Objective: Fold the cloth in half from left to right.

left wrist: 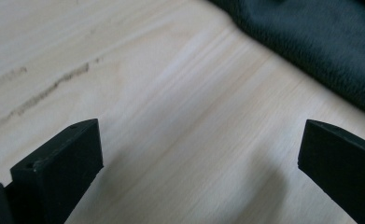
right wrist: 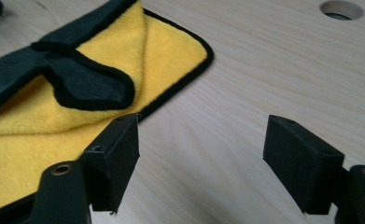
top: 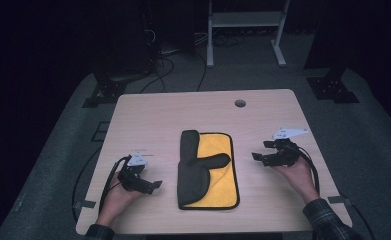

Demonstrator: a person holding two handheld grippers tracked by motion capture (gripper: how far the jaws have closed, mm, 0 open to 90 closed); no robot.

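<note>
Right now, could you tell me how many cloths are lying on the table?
1. A single yellow cloth with a dark grey reverse lies mid-table, between the left gripper and right gripper, partly folded over itself. Nothing suggests another beneath, though the fold could hide one.

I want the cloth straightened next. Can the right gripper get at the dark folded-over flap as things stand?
Probably yes. The right gripper is open and sits just beside the cloth, and only bare table lies between it and the dark flap, which lies on top of the yellow side.
</note>
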